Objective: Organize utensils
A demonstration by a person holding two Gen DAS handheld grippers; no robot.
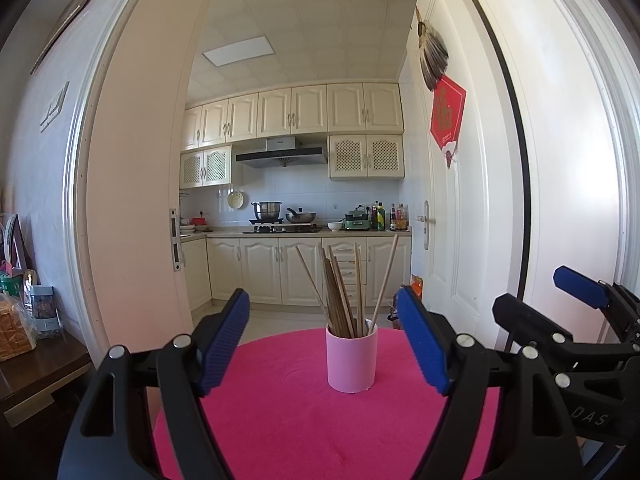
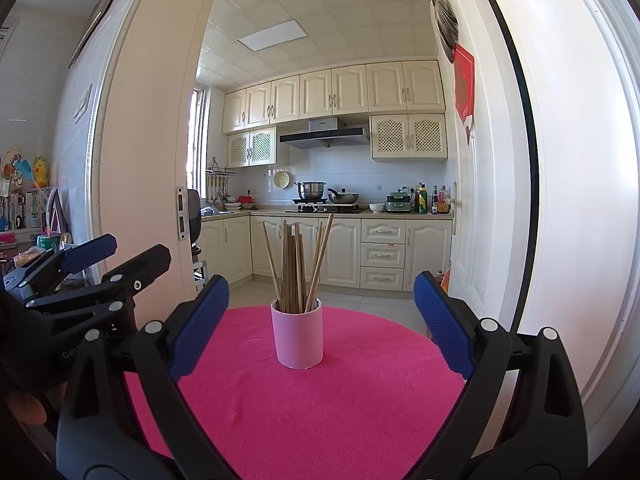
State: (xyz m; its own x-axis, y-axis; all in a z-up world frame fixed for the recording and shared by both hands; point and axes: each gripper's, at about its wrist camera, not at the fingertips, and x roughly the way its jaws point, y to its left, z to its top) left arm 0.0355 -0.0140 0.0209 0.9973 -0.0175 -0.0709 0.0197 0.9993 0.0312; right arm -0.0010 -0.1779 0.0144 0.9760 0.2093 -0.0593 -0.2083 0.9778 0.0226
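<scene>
A pink cup (image 1: 351,360) stands upright near the far edge of a round table with a magenta cloth (image 1: 280,420). Several wooden chopsticks (image 1: 344,292) stand in it, fanned out. My left gripper (image 1: 326,344) is open and empty, held short of the cup with the cup between its blue pads. The right gripper shows at the right of the left wrist view (image 1: 580,292). In the right wrist view the cup (image 2: 297,336) and chopsticks (image 2: 298,264) stand ahead on the cloth (image 2: 320,400). My right gripper (image 2: 320,320) is open and empty. The left gripper (image 2: 92,252) shows at its left.
A dark side table (image 1: 36,376) with bread and jars stands to the left. An open white door (image 1: 460,200) is at the right and a door frame (image 1: 132,200) at the left. Beyond is a kitchen with cabinets (image 1: 280,272) and a stove.
</scene>
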